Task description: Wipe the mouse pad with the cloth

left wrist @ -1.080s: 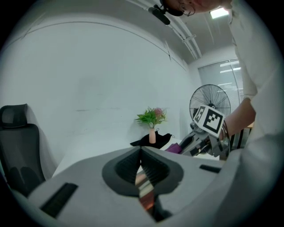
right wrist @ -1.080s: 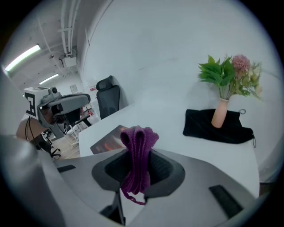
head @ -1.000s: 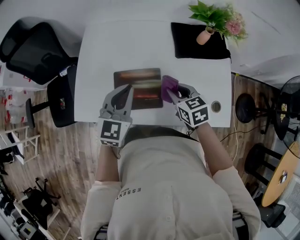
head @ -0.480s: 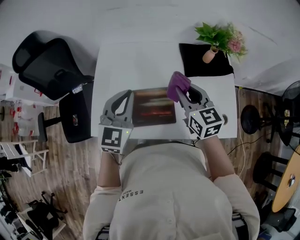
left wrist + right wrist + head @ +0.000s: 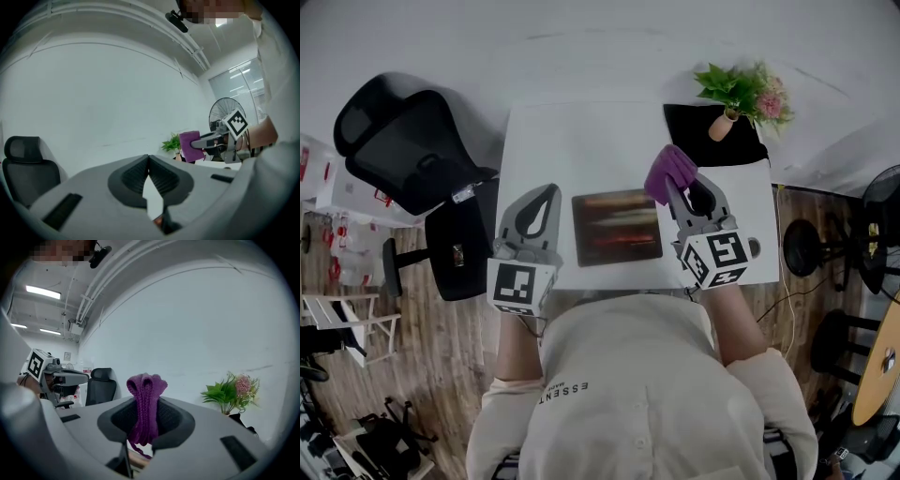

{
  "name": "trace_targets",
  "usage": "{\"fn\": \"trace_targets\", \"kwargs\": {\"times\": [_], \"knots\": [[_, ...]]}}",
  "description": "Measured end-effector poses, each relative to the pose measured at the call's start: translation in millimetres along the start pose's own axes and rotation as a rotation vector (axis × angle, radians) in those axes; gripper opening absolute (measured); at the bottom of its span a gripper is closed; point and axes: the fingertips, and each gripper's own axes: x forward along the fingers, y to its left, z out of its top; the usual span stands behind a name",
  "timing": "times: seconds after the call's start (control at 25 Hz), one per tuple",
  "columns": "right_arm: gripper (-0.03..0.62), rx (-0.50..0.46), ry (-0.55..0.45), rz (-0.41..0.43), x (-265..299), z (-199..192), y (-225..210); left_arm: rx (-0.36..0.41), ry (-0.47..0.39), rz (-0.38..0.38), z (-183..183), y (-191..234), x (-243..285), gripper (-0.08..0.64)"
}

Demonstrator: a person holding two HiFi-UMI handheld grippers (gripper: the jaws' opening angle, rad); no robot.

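A dark mouse pad (image 5: 617, 227) with red and pale streaks lies on the white desk (image 5: 581, 150). My right gripper (image 5: 677, 184) is shut on a purple cloth (image 5: 669, 171), held off the pad's right edge; the folded cloth (image 5: 145, 409) sticks up between its jaws in the right gripper view. My left gripper (image 5: 539, 197) hovers left of the pad, jaws closed together with nothing between them (image 5: 149, 159). From the left gripper view, the cloth (image 5: 190, 146) shows in the distance.
A black mat (image 5: 712, 136) with a potted plant (image 5: 741, 94) sits at the desk's far right corner. A black office chair (image 5: 403, 155) stands left of the desk. A round grommet (image 5: 755, 247) marks the desk's right side. A fan (image 5: 886, 202) stands at the right.
Both grippers rose away from the pad and apart: the right one, still holding the cloth, shifted right off the pad, and the left one moved left of it.
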Motion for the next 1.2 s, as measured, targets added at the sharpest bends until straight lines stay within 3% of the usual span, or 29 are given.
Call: {"fn": "trace_targets", "kwargs": {"times": [0.32, 0.68, 0.92, 1.2], "knots": [[0.091, -0.004, 0.051, -0.027, -2.2, -7.7, -0.5, 0.004, 0.0, -0.003, 2.0, -2.5, -0.9, 0.002], [0.091, -0.056, -0.015, -0.029, -6.0, 3.8, 10.3, -0.042, 0.002, 0.021, -2.0, 6.7, -2.1, 0.002], [0.091, -0.033, -0.02, -0.054, -7.6, 5.1, 3.7, -0.06, 0.015, 0.018, -8.0, 5.2, 1.6, 0.002], [0.091, 0.063, -0.029, -0.052, -1.2, 5.3, -5.7, -0.072, 0.011, 0.014, -3.7, 7.5, 6.9, 0.002]]}}
